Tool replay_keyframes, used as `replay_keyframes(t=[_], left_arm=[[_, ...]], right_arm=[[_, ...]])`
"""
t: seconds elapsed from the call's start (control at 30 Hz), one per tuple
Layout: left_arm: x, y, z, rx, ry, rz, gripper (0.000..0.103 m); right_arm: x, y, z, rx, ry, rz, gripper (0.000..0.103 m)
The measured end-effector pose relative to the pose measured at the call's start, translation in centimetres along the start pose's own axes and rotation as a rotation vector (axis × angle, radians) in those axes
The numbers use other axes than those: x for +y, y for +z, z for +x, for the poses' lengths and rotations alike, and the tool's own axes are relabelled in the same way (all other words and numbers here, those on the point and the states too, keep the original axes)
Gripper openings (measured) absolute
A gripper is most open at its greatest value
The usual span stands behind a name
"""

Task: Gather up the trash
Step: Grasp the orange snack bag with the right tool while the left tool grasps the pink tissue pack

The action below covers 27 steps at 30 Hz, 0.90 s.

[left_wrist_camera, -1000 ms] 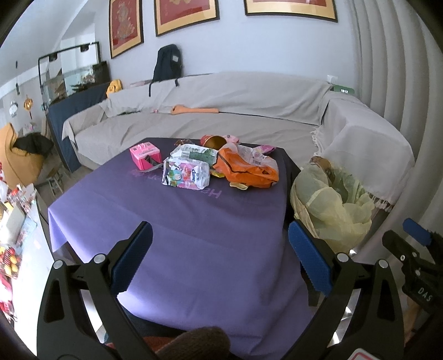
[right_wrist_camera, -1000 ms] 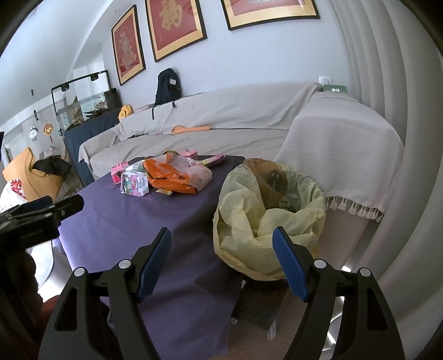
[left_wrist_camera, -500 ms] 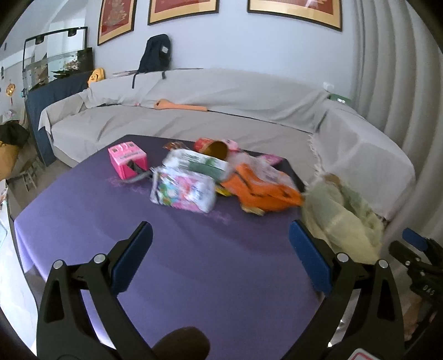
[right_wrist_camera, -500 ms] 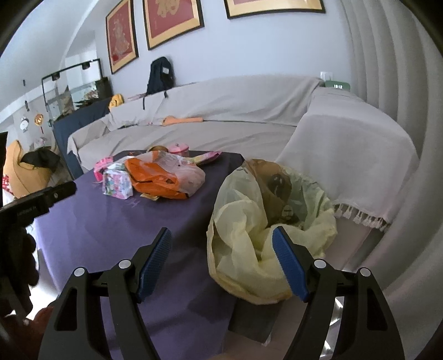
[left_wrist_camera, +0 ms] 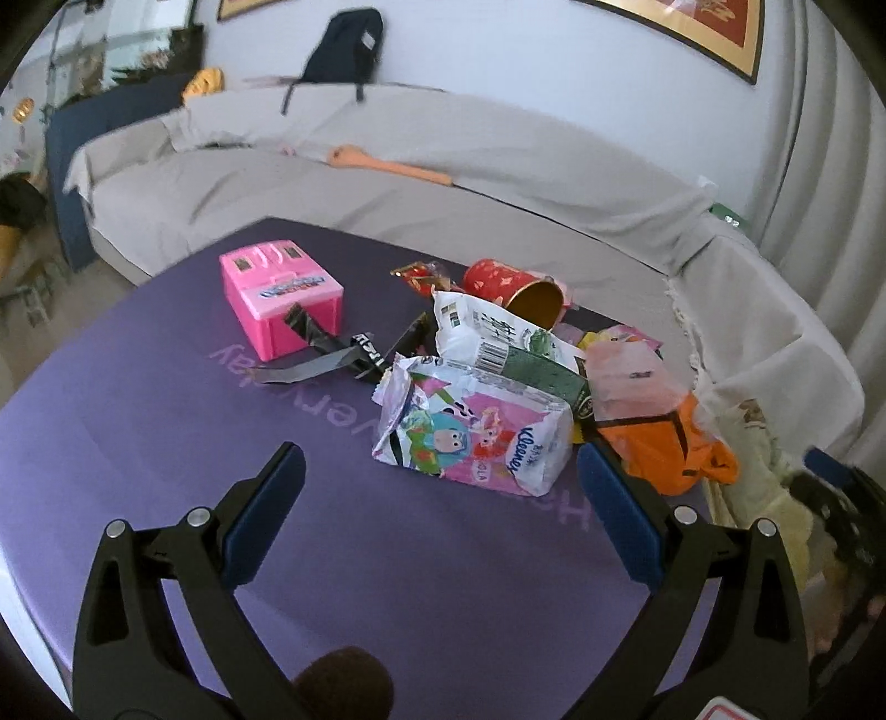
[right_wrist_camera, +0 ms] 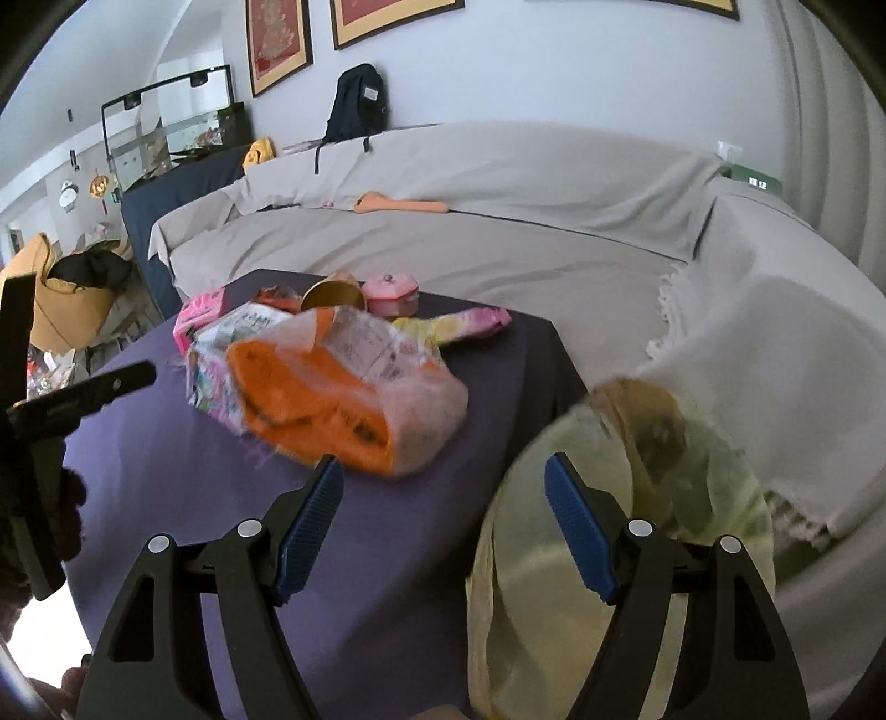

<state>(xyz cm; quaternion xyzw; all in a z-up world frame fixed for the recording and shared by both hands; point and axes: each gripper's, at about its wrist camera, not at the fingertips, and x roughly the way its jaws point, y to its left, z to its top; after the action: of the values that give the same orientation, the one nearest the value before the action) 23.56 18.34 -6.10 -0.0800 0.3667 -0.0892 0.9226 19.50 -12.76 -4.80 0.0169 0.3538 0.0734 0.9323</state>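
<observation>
Hovering low over the near part of the purple tablecloth [left_wrist_camera: 166,432], left gripper [left_wrist_camera: 440,515] with blue pads [left_wrist_camera: 266,515] spread wide apart, nothing between them. Just beyond its tips, slightly right of centre, a Kleenex tissue pack [left_wrist_camera: 476,437] with cartoon print, lying on the cloth. Touching it on the right, an orange plastic bag [left_wrist_camera: 659,443] with a clear, pinkish upper part. Behind the tissue pack and leaning on it, a white and green snack wrapper [left_wrist_camera: 498,343]. To the left of these, a black strip wrapper [left_wrist_camera: 326,360], flat on the cloth, one end against a pink toy box [left_wrist_camera: 279,299]. Farther back, a red paper cup [left_wrist_camera: 515,288] lying on its side, gold inside turned toward the right. Beyond the table, a sofa [left_wrist_camera: 387,183] under a grey cover, with an orange object [left_wrist_camera: 387,163] on the seat and a dark backpack [left_wrist_camera: 343,50] on the backrest.

From the right wrist view: right gripper [right_wrist_camera: 443,531] also held wide apart and empty, above the right near edge of the table. Just right of its tips, beside the table, a bin lined with a yellow trash bag [right_wrist_camera: 554,581], mouth open, blurred. Farther left, the same orange bag in the middle of the pile; behind it a small pink lidded pot [right_wrist_camera: 393,293] and a pink and yellow wrapper [right_wrist_camera: 470,321] at the far right of the cloth.
</observation>
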Motion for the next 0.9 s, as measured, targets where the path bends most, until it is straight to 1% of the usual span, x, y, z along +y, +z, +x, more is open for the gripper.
replay_keyframes(t=[0.07, 0.13, 0.2, 0.23, 0.27, 0.33, 0.5, 0.53, 0.57, 0.6, 0.63, 0.67, 0.7, 0.77, 0.83, 0.9], left_arm=[[1.0, 0.5, 0.6, 0.024, -0.055, -0.016, 0.094], [1.9, 0.9, 1.5, 0.060, -0.131, -0.036, 0.093], [1.9, 1.1, 2.3, 0.083, -0.175, -0.005, 0.091], [1.9, 1.2, 2.9, 0.089, -0.184, 0.024, 0.089], [1.8, 1.3, 3.2, 0.089, -0.178, 0.044, 0.086], [2.1, 1.7, 4.3, 0.095, -0.147, 0.071, 0.081], [3.5, 2.4, 7.5, 0.163, -0.167, 0.033, 0.074], [3.5, 2.4, 8.1, 0.171, -0.166, 0.033, 0.067], [3.5, 2.4, 8.4, 0.178, -0.167, 0.030, 0.056], [3.4, 2.3, 8.8, 0.192, -0.182, 0.023, 0.049], [3.3, 2.2, 8.9, 0.201, -0.194, 0.021, 0.031], [3.0, 2.0, 8.6, 0.195, -0.195, 0.025, 0.020], [2.8, 1.9, 8.2, 0.184, -0.197, 0.028, 0.016], [2.5, 1.6, 6.8, 0.155, -0.191, 0.028, 0.013], [2.6, 1.4, 5.4, 0.140, -0.203, 0.001, 0.012], [2.7, 1.2, 4.0, 0.125, -0.211, -0.019, 0.011]], right_arm=[[0.0, 1.3, 1.2, 0.006, -0.011, -0.012, 0.071], [0.0, 2.2, 1.9, 0.009, -0.015, -0.019, 0.071], [-0.1, 2.7, 2.7, 0.021, -0.012, -0.023, 0.071], [-0.1, 2.9, 3.0, 0.029, -0.008, -0.024, 0.071], [0.0, 3.0, 3.4, 0.038, -0.001, -0.028, 0.071], [0.1, 3.1, 3.9, 0.050, 0.000, -0.035, 0.071], [0.3, 3.2, 4.6, 0.072, -0.035, -0.033, 0.071], [0.3, 3.2, 4.8, 0.082, -0.030, -0.033, 0.071], [0.3, 3.2, 4.9, 0.092, -0.021, -0.035, 0.071], [0.3, 3.2, 5.0, 0.101, -0.006, -0.037, 0.071], [0.3, 3.4, 5.1, 0.103, 0.010, -0.038, 0.071], [0.3, 3.4, 5.1, 0.100, 0.025, -0.038, 0.071], [0.3, 3.5, 5.3, 0.098, 0.048, -0.037, 0.071], [0.3, 4.0, 5.8, 0.104, 0.077, -0.032, 0.071], [0.6, 4.6, 6.5, 0.112, 0.086, -0.036, 0.071], [0.9, 5.3, 7.4, 0.110, 0.078, -0.041, 0.071]])
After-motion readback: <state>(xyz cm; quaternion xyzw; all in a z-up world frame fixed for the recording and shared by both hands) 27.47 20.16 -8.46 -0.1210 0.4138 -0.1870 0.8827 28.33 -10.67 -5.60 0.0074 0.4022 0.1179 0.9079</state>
